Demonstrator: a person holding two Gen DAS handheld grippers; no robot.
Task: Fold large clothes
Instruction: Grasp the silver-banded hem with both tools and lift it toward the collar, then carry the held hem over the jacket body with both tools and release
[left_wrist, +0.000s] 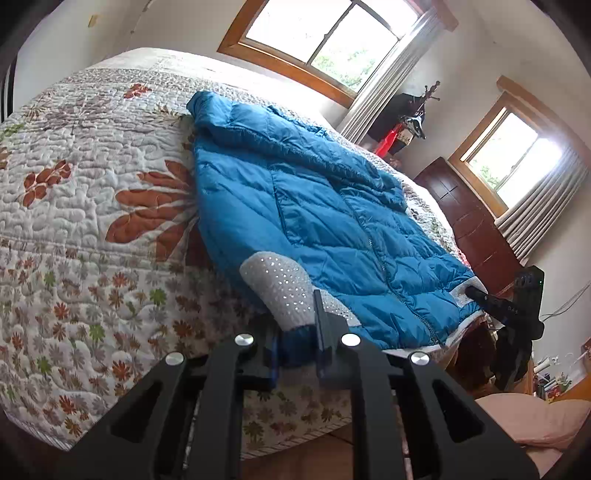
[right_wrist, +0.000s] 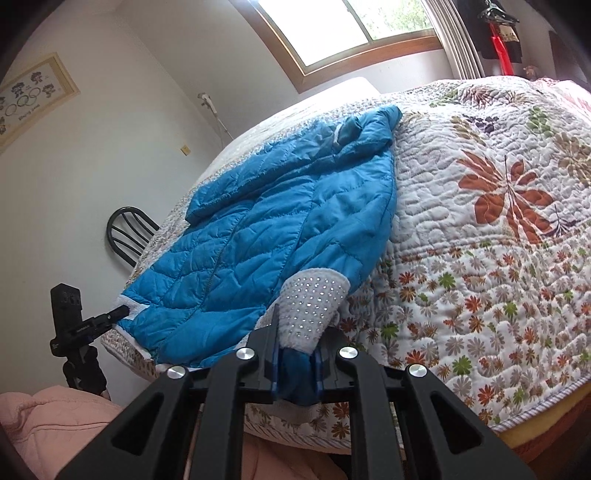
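A: Where's the jacket (left_wrist: 314, 206)?

B: Spread flat on the bed (left_wrist: 85, 206), on top of the flowered quilt (right_wrist: 480, 258), zip side up. Its long axis runs from the hem at the near edge of the bed to the collar and hood at the far end — toward the big window (left_wrist: 325, 33).

A: And the grippers?

B: The left gripper (left_wrist: 297, 350) is clamped shut on a blue fold of the jacket, just below a grey cuff (left_wrist: 288, 288) dotted with small shiny studs. The right gripper (right_wrist: 297, 373) pinches the same kind of spot on its own side: blue cloth between the pads, with the other studded cuff (right_wrist: 314, 306) sticking out past the fingers. Each cuff points away from its camera, up along the jacket.

A: Can either camera see the other gripper?

B: Both can. In the left wrist view the right one shows at the jacket's hem corner, on the white trim. In the right wrist view the left one shows at the opposite hem corner, tips on the white edge.

A: Any writing?

B: A framed picture (right_wrist: 33, 96) hangs on the wall in the right wrist view, with rings and a line of script under them — too small to read. There is small white lettering on the far gripper's body, also unreadable.

A: Anything else close by?

B: Something pink and quilted (right_wrist: 48, 424) low in both views, and a dark chair back (right_wrist: 129, 236) beside the bed.
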